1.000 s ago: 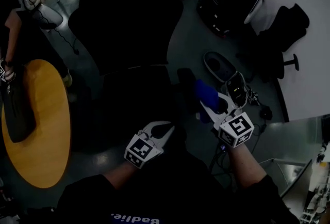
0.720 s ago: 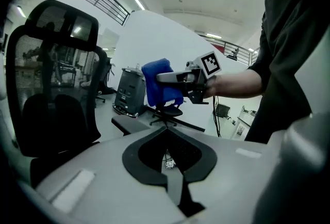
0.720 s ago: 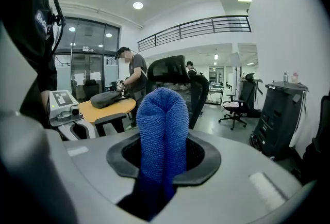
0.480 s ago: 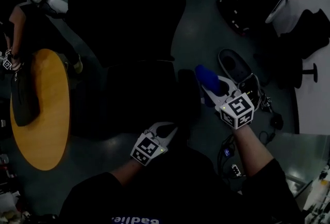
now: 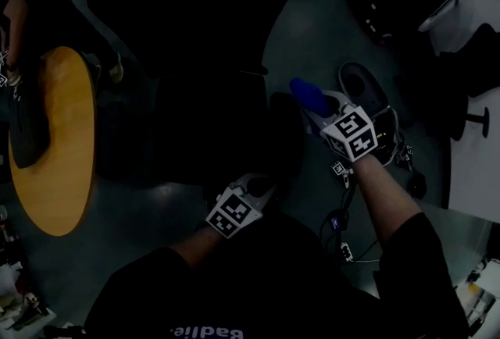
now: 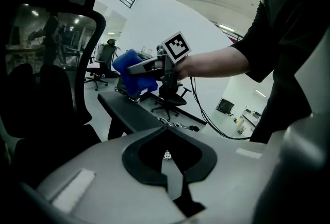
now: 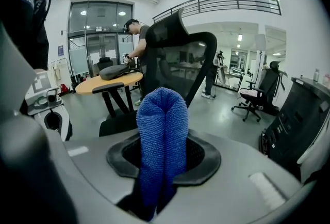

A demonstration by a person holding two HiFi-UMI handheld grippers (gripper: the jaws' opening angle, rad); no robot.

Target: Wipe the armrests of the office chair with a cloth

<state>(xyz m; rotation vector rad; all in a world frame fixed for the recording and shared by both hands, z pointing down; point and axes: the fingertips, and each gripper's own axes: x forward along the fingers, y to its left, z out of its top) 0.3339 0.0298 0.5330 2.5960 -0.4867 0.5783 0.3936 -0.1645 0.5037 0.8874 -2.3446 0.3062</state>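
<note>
Office chair (image 5: 195,17) under cleaning: the right gripper (image 5: 319,105) clamped its jaws on a folded blue cloth (image 5: 309,95), whose long axis ran along the jaws. The rounded fold stuck out past the tips and pointed away from the person, toward the chair's tall backrest (image 7: 178,37). From the left gripper's camera the cloth (image 6: 135,76) sat at the far end of the dark armrest (image 6: 129,112) – whether it touched could not be told. The left gripper (image 5: 258,187) hung low beside the seat, its jaws drawn together on nothing – well apart from the cloth. A round wooden table (image 5: 55,150) stood to the left.
</note>
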